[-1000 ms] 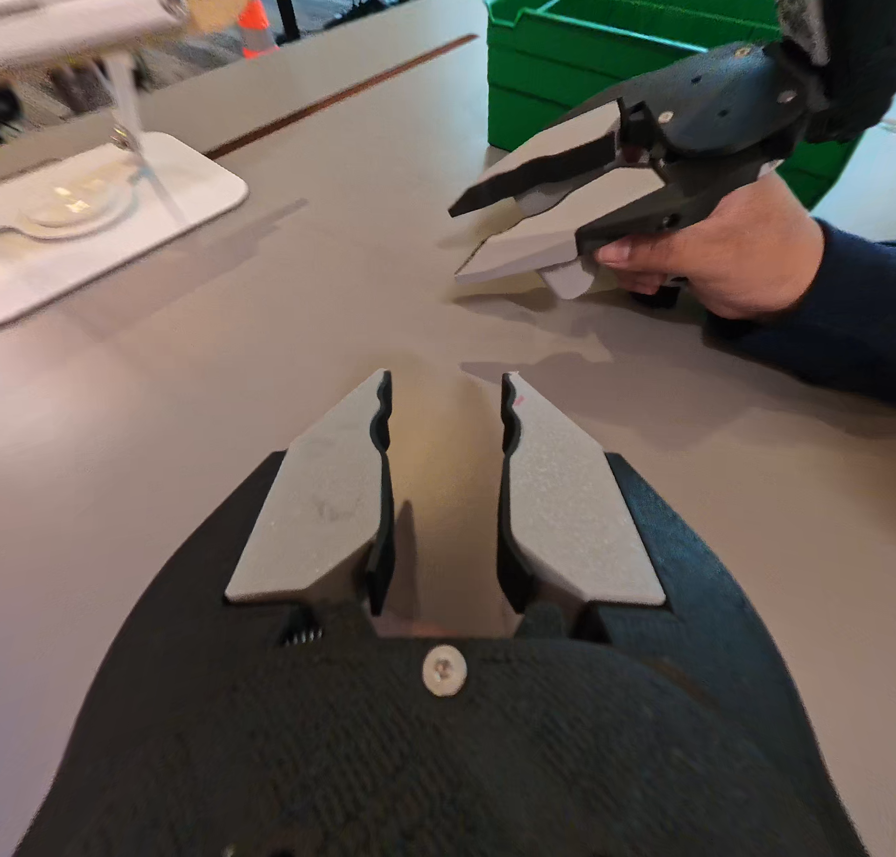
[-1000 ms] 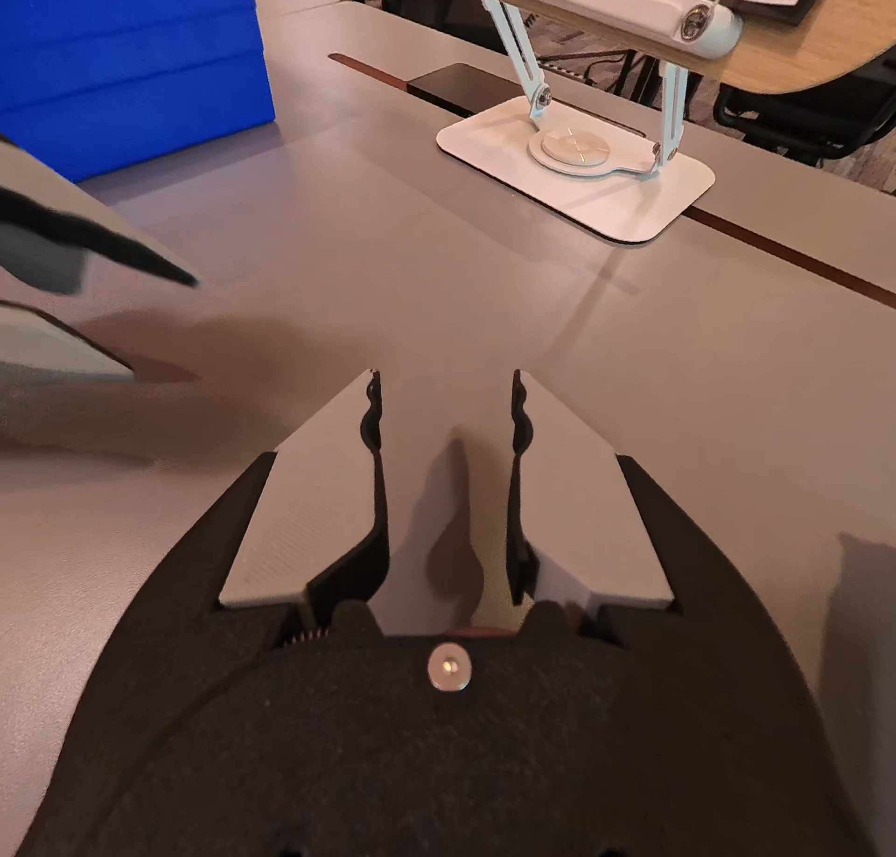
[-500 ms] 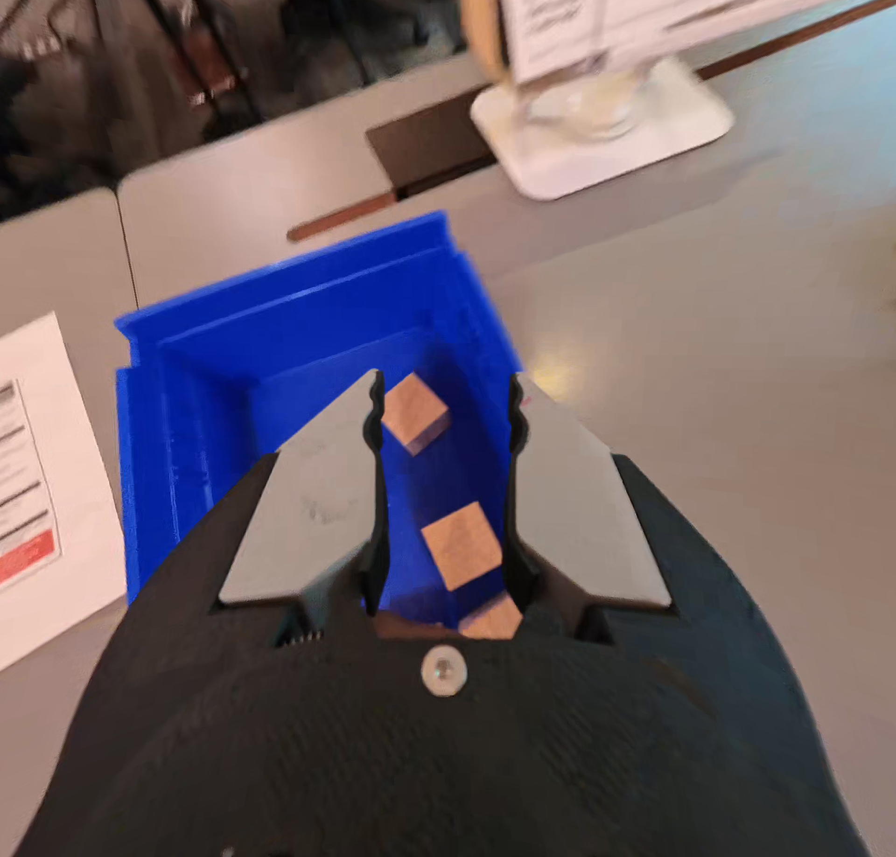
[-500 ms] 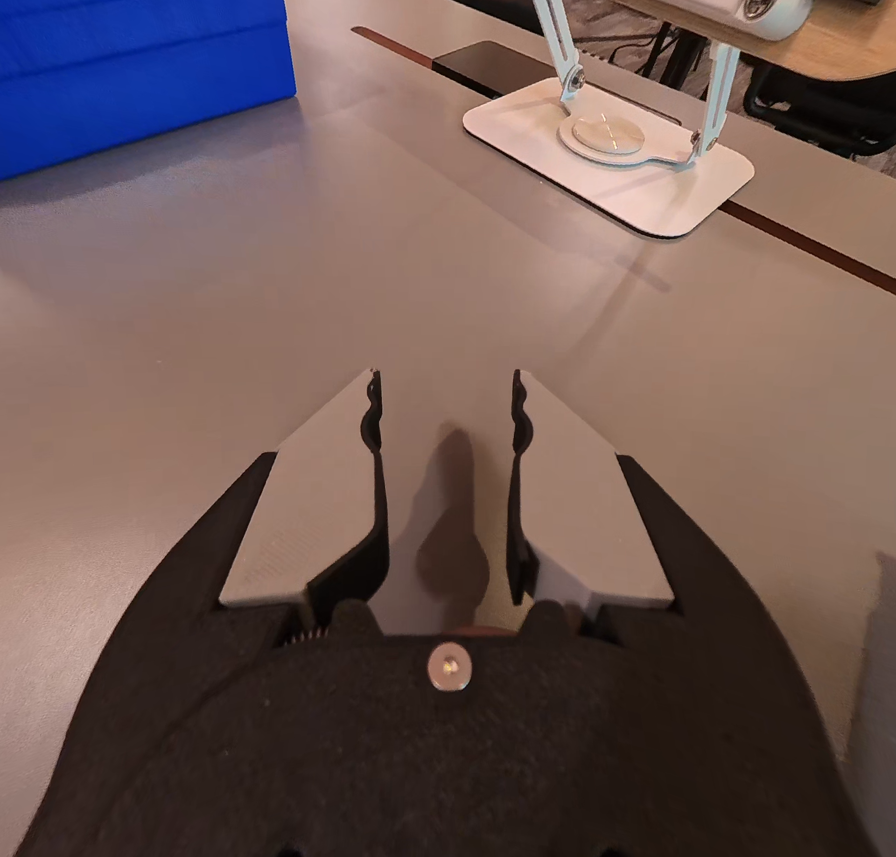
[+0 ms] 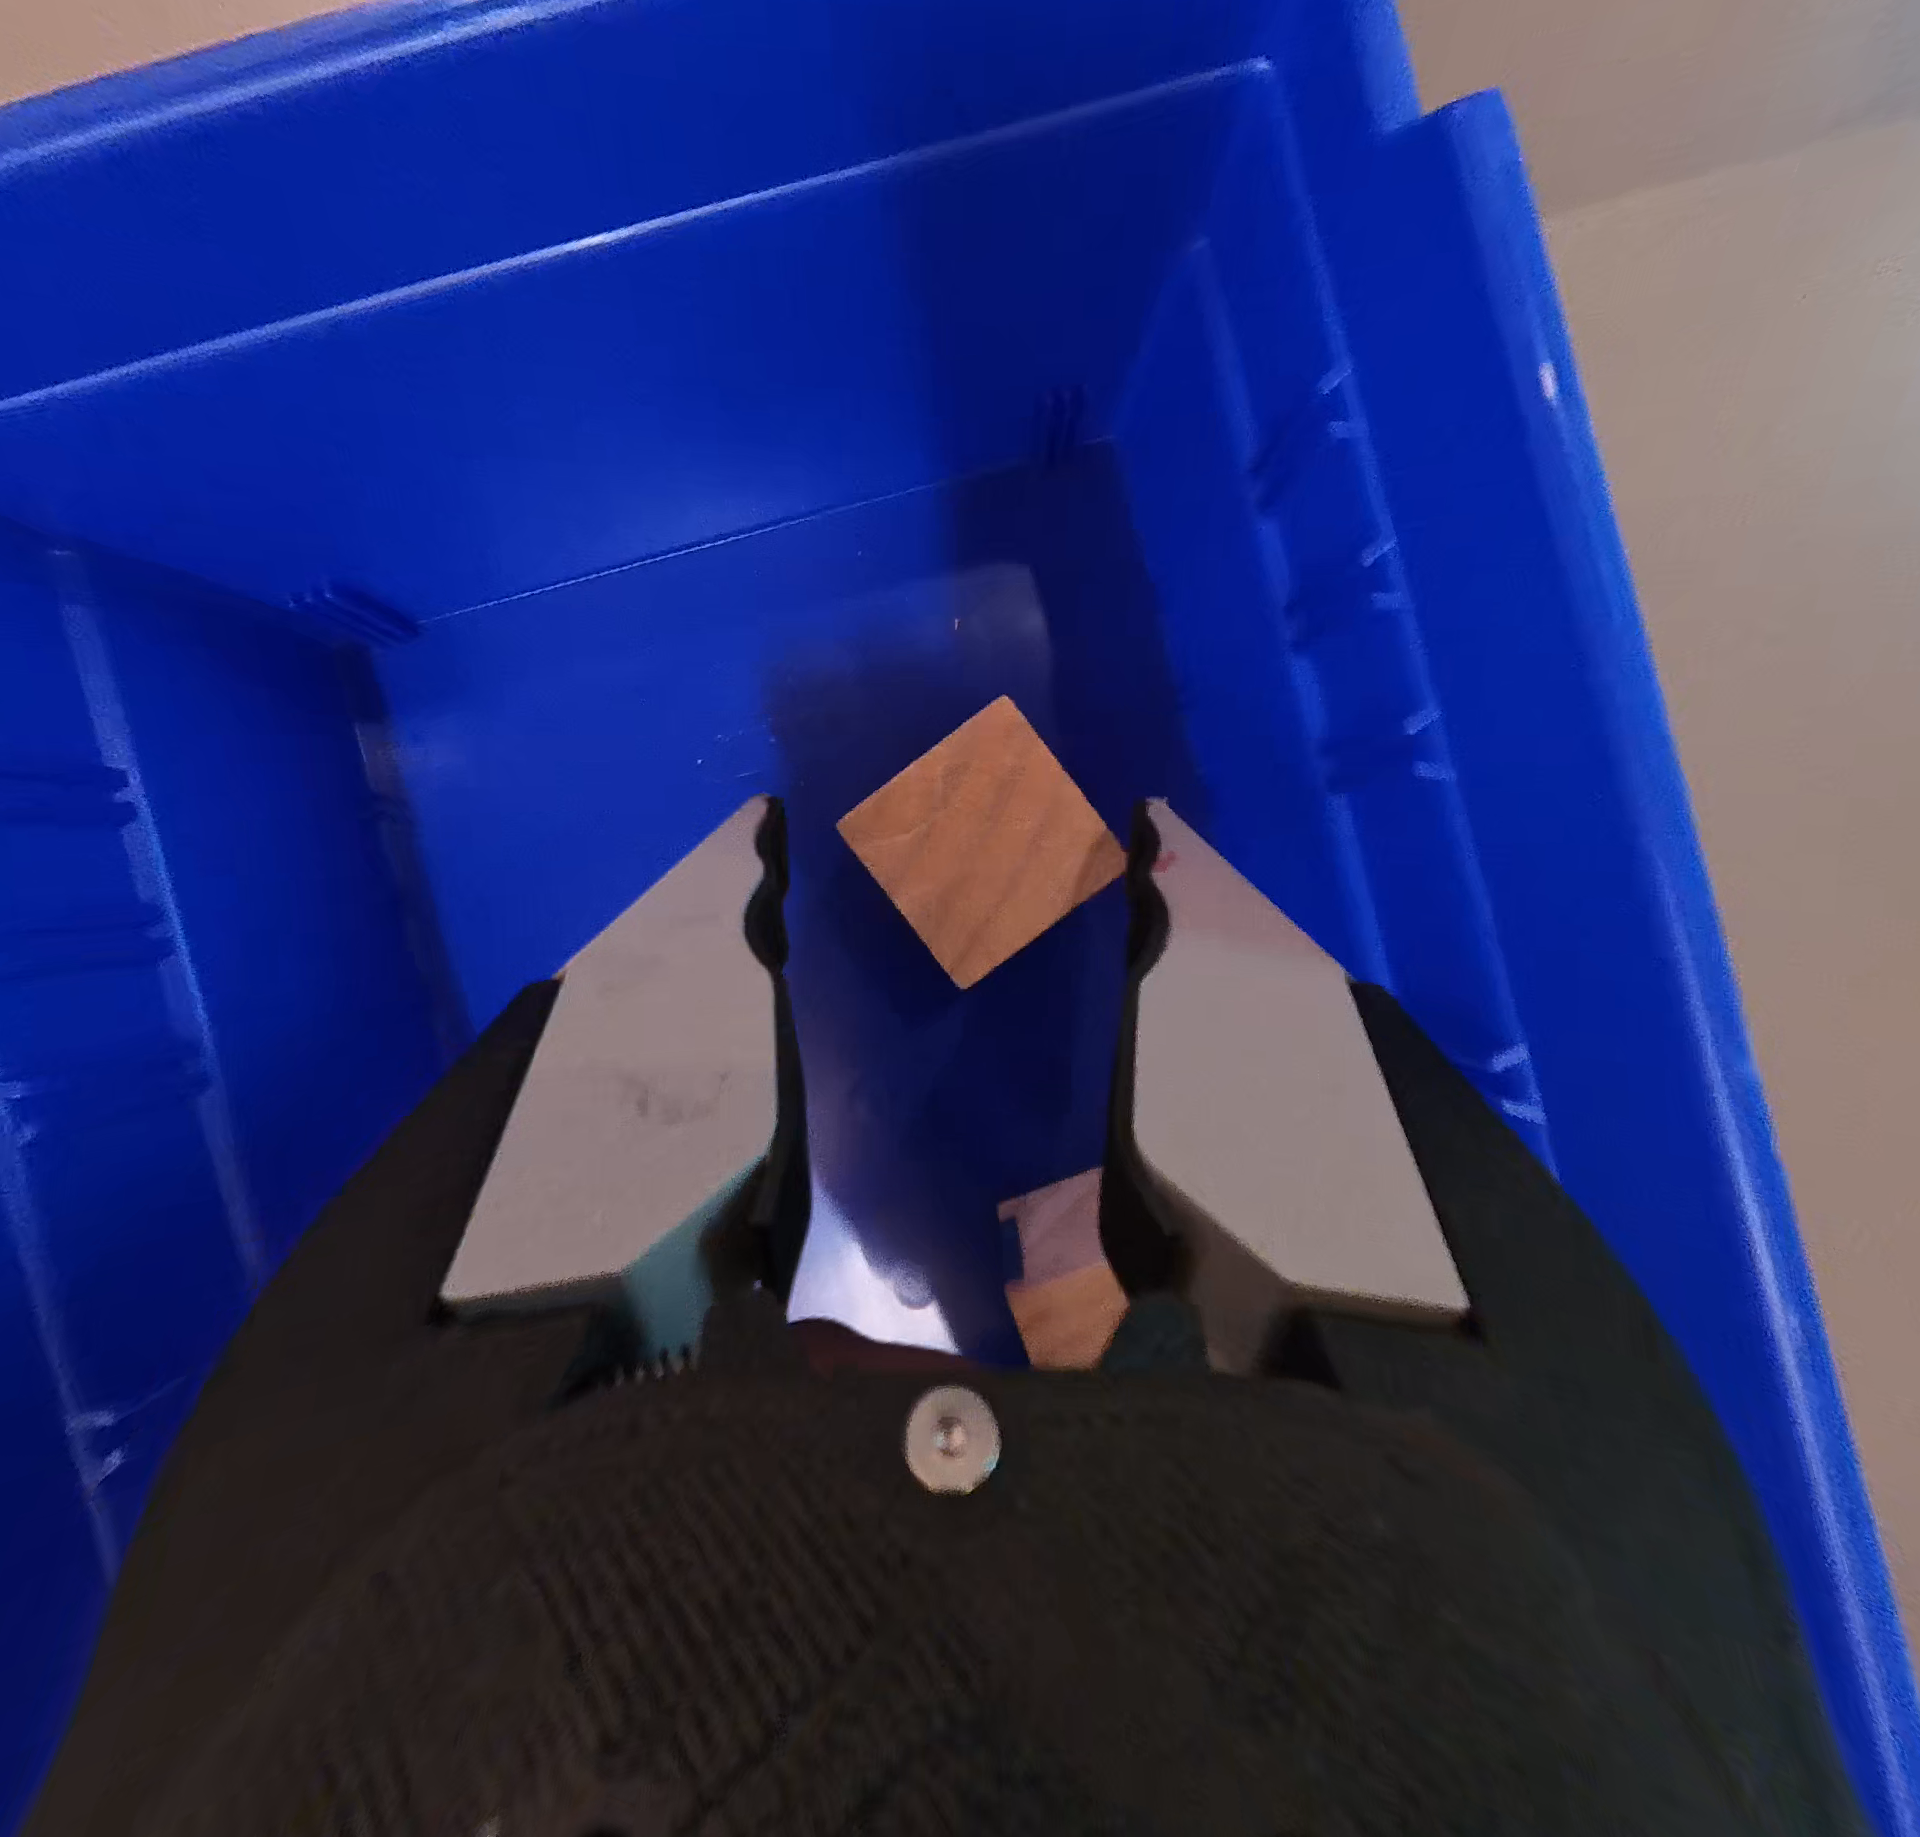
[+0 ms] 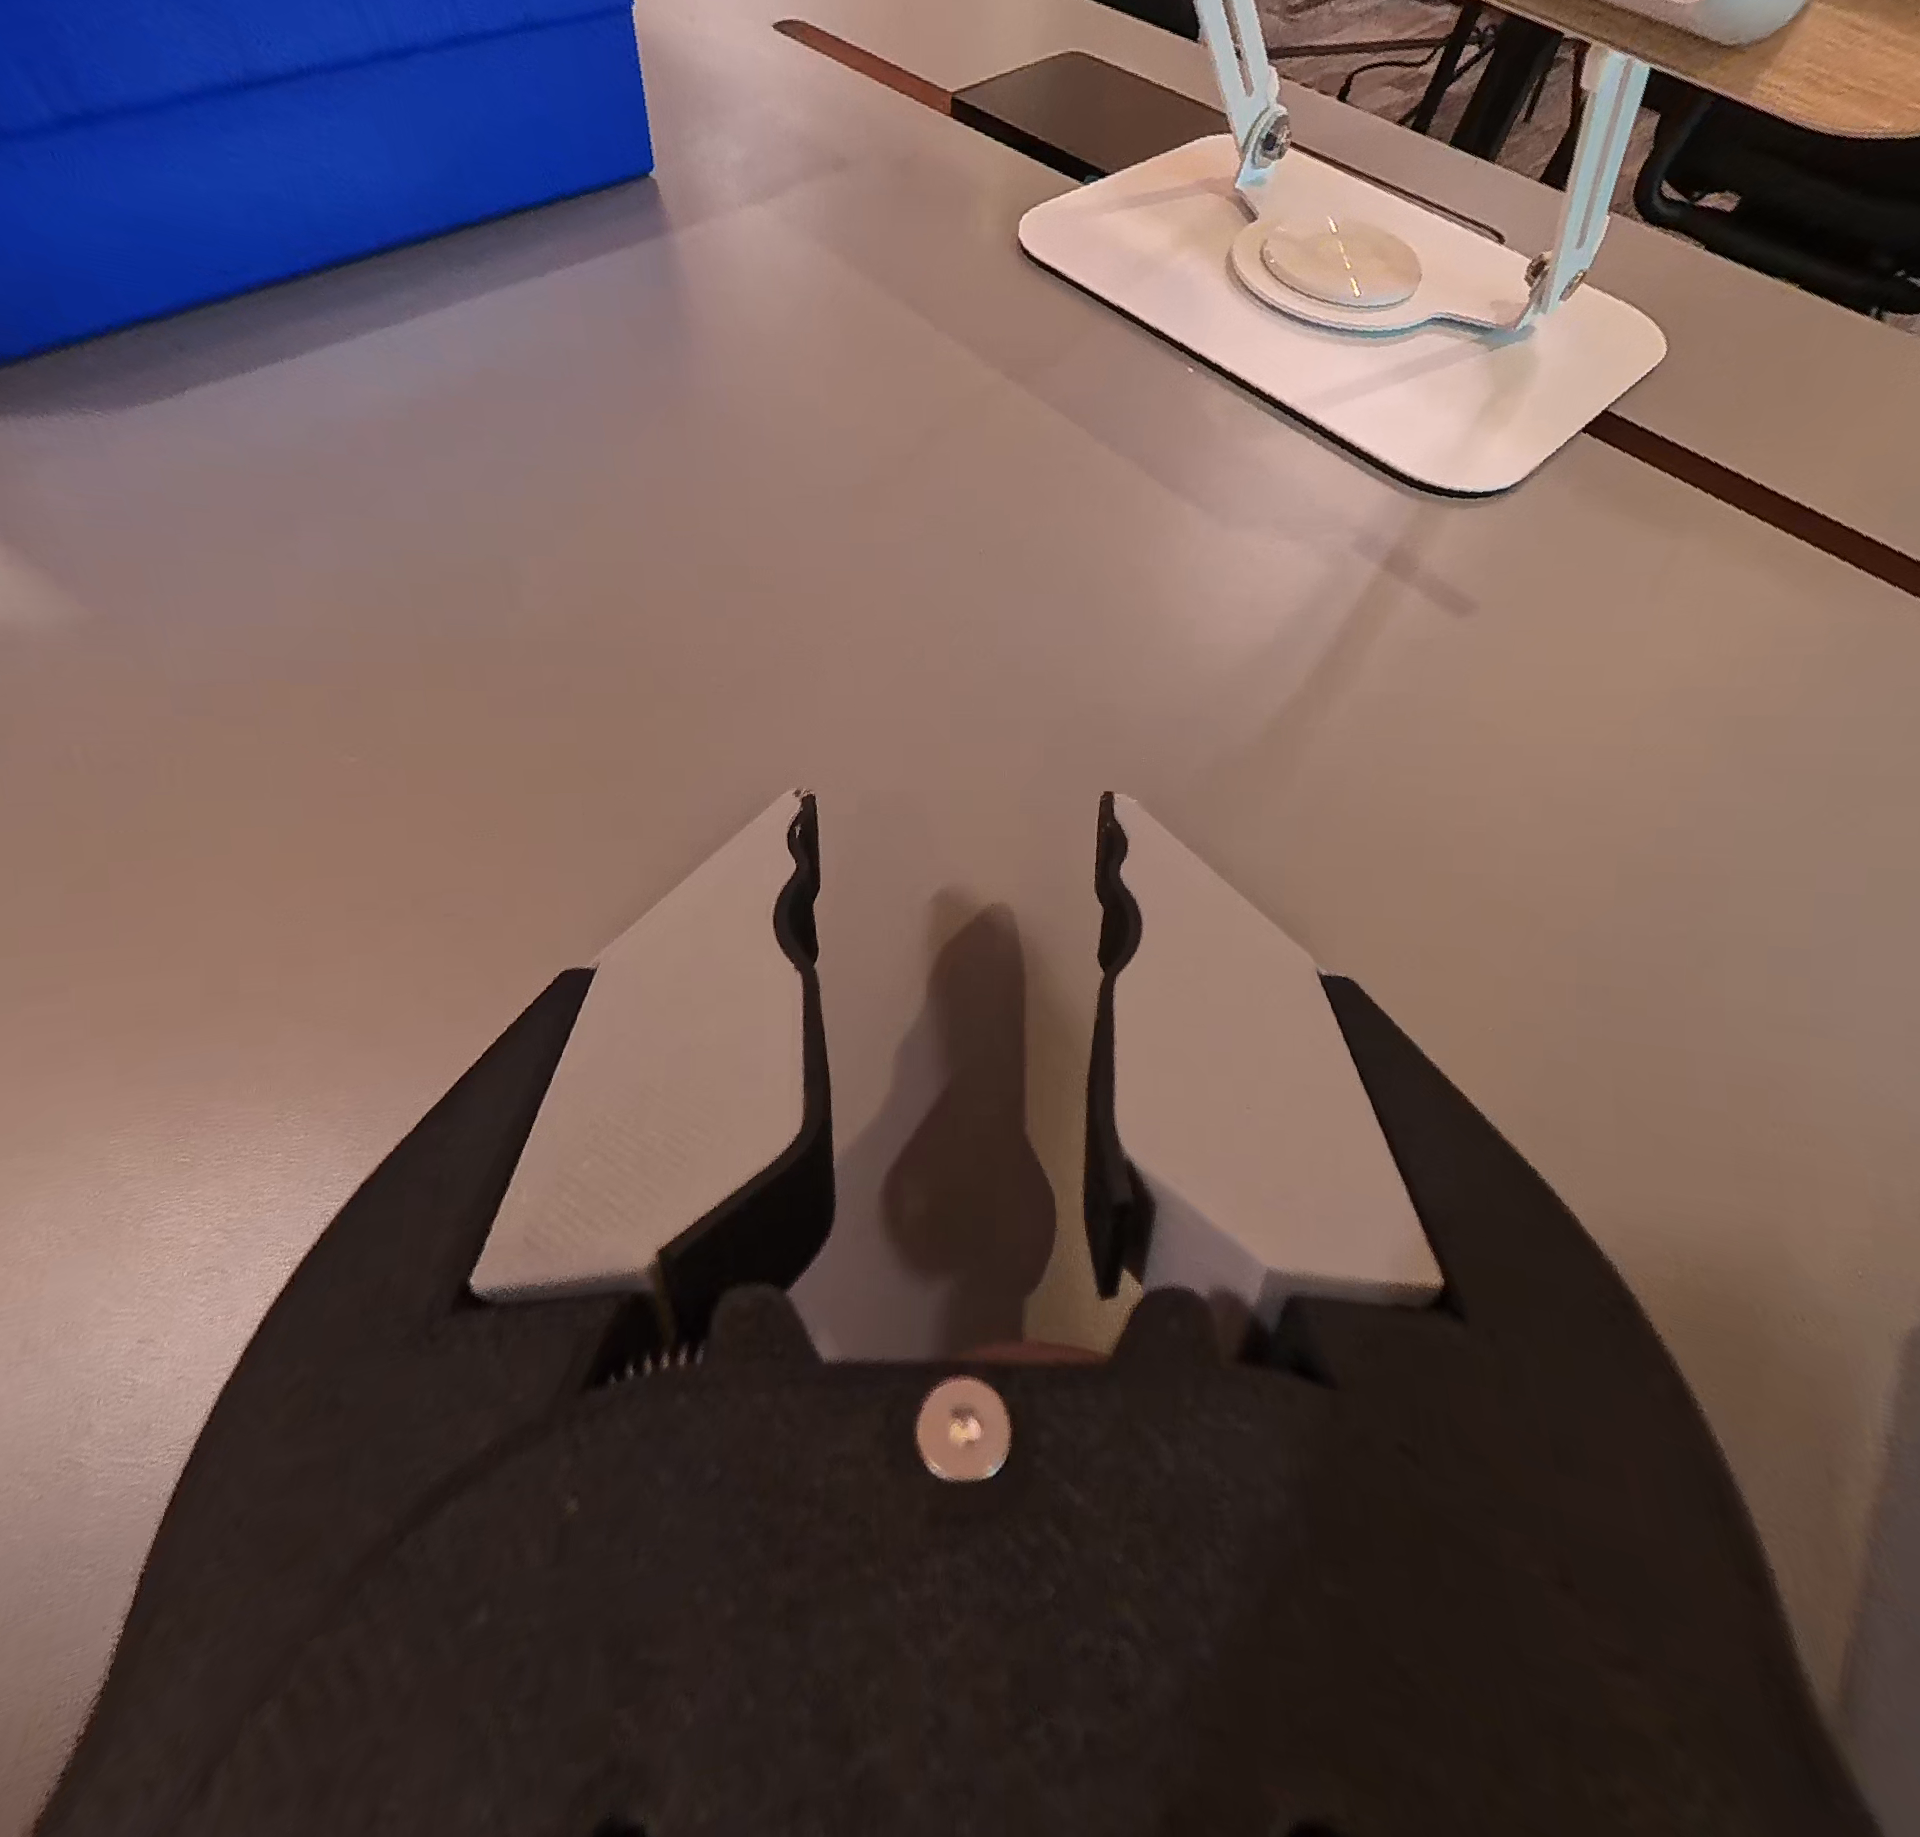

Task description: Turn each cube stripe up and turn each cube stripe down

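A plain wooden cube point(image 5: 977, 842) lies on the floor of a blue bin point(image 5: 623, 353), turned diamond-wise; no stripe shows on its top face. My left gripper point(image 5: 956, 811) is open and reaches down into the bin, its tips on either side of that cube, not touching it. A second wooden cube point(image 5: 1060, 1268) lies nearer, partly hidden behind the right finger. My right gripper point(image 6: 956, 811) is open and empty, low over the grey table point(image 6: 520, 644). The blue bin's outer wall point(image 6: 260, 125) shows at the far left in the right wrist view.
A white stand base point(image 6: 1340, 312) with slanted legs stands on the table at the back right, next to a dark slab point(image 6: 1049, 104). A brown seam point(image 6: 1766, 509) runs across the table. The bin's walls closely flank my left gripper.
My left gripper swung from the table centre to the blue bin and has dropped down inside it, closing in on the cube. The right gripper has shifted only slightly.
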